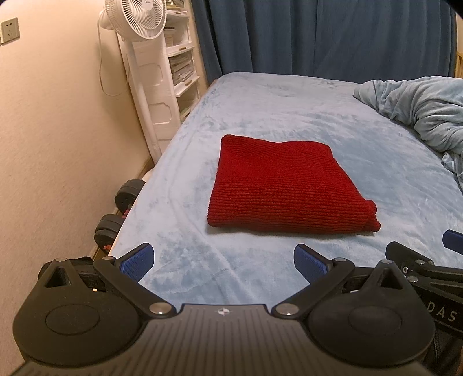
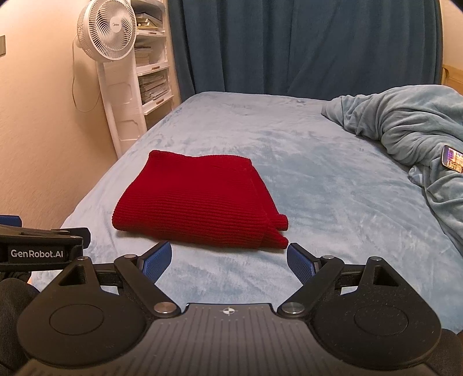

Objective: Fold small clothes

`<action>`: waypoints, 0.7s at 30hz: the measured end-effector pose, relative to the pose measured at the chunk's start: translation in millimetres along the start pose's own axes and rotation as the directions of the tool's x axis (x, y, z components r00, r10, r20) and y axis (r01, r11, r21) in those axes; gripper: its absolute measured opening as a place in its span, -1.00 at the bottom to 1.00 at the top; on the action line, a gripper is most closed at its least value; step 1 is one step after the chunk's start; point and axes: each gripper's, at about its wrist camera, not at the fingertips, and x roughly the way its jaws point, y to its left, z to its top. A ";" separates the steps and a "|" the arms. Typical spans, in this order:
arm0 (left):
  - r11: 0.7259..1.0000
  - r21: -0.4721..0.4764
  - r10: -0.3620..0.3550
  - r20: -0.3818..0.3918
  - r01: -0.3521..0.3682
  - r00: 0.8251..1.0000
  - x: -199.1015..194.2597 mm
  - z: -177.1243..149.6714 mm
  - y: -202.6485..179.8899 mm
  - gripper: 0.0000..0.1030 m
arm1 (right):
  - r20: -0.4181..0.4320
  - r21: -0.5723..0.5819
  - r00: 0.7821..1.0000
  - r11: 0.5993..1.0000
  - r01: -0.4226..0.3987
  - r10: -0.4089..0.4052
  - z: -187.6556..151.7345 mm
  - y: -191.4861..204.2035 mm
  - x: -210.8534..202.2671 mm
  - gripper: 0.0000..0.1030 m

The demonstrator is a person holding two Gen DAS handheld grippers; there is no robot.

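Garment: red knit garment (image 1: 286, 188), folded into a flat packet on the bed sheet (image 1: 260, 110), ahead of both my finger pairs, untouched.
Left gripper (image 1: 222, 261): my jaws spread wide, nothing between them.
Right gripper (image 2: 228, 261): likewise wide apart, empty; the packet's loose corner lies just beyond my fingertips.
Step, as judged: fold looks complete; if tidying, I should press edges square, not drag the knit.

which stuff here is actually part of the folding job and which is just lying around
Part of the job:
- red knitted garment, lying folded on the bed
- left gripper, open, holding nothing
- right gripper, open, holding nothing

Just lying about:
- crumpled blue blanket
- phone on the blanket
- white fan
- dumbbells on the floor
- shelf unit
- dark curtain
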 end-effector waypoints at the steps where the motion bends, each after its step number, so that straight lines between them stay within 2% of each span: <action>1: 1.000 0.000 0.000 0.000 0.000 1.000 0.1 -0.1 0.1 0.99 | 0.000 0.001 1.000 1.000 0.000 0.000 -0.1 0.1 0.0 0.70; 21: 1.000 0.001 0.003 0.000 -0.003 1.000 0.3 -1.3 0.3 0.99 | -0.006 -0.007 1.000 1.000 -0.009 0.009 -3.0 2.6 0.4 0.70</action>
